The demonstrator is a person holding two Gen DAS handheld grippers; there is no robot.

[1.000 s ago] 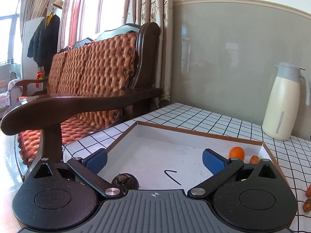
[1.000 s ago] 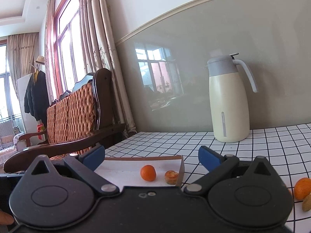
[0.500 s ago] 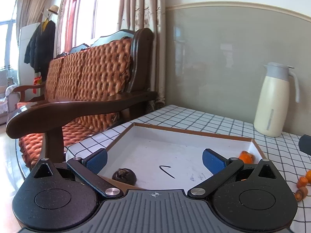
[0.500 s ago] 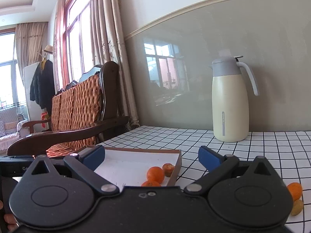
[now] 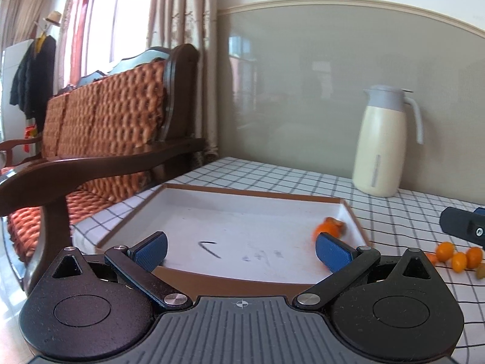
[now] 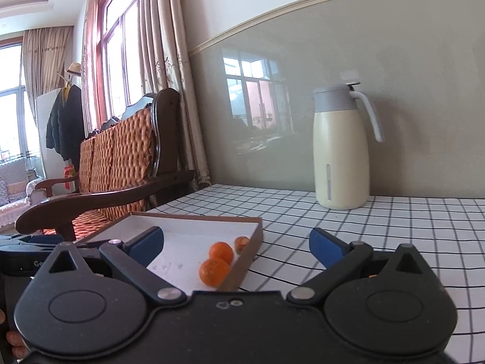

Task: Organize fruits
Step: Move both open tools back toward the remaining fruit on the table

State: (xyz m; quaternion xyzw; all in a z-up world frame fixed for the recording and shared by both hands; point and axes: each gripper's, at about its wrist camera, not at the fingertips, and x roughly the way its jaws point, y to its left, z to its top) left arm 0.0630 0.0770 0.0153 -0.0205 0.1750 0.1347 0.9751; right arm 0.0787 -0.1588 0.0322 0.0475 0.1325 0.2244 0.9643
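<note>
A shallow tray (image 5: 254, 193) with a white floor and brown rim lies on the checked table. In the left wrist view an orange fruit (image 5: 329, 229) sits in its far right corner, and several small oranges (image 5: 457, 257) lie loose on the cloth to the right. My left gripper (image 5: 241, 250) hovers open at the tray's near edge, holding nothing. In the right wrist view three oranges (image 6: 221, 251) cluster in the tray (image 6: 256, 233) by its right wall. My right gripper (image 6: 238, 244) is open and empty, just behind that corner.
A cream thermos jug (image 5: 383, 142) stands at the back of the table by the grey wall. A wooden sofa (image 5: 106, 127) with orange cushions runs along the table's left side. Part of the right gripper's body (image 5: 463, 227) shows at the right edge.
Both grippers have drawn back and turned. The dark fruit at the tray's near edge has left the left view. The loose oranges have left the right view, and a third orange shows in the tray.
</note>
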